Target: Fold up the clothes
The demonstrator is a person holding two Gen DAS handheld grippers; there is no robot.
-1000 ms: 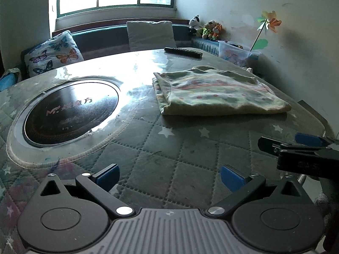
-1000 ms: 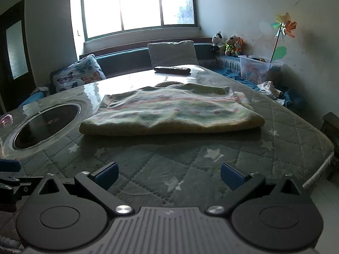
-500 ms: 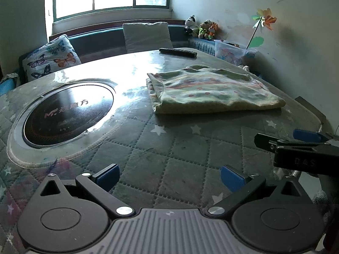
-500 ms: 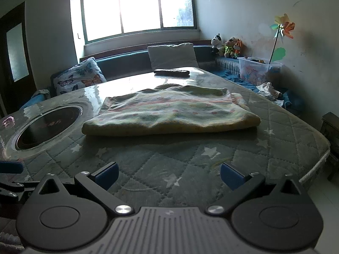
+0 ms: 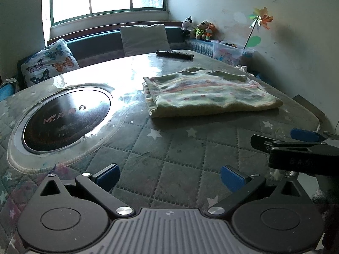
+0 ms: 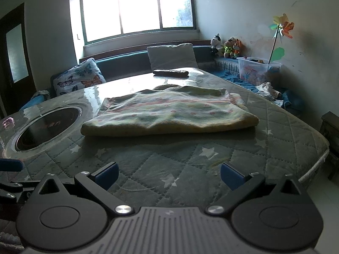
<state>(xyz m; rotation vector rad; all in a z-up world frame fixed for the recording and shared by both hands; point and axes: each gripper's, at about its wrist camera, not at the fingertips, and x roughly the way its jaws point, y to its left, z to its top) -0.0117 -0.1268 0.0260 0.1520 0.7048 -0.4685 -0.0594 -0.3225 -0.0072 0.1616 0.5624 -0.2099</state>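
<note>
A folded pale green garment [image 5: 207, 93] with pink dots lies flat on the quilted table cover, right of the table's middle; it also shows in the right wrist view [image 6: 169, 112]. My left gripper [image 5: 169, 174] is open and empty, held over the near part of the table, well short of the garment. My right gripper [image 6: 168, 174] is open and empty, also near the front edge, facing the garment's folded edge. The right gripper's fingers [image 5: 305, 135] show at the right of the left wrist view.
A round dark cooktop [image 5: 65, 116] sits in the table at the left. A black remote [image 5: 174, 54] lies at the far edge. A bench with cushions [image 6: 171, 56], stuffed toys [image 6: 227, 46] and a plastic bin [image 6: 257, 69] lines the walls. The table's right edge [image 6: 317, 156] drops to the floor.
Both grippers have drawn back and lifted slightly from the garment, which looks a little farther away. The garment has not moved. Both stay open.
</note>
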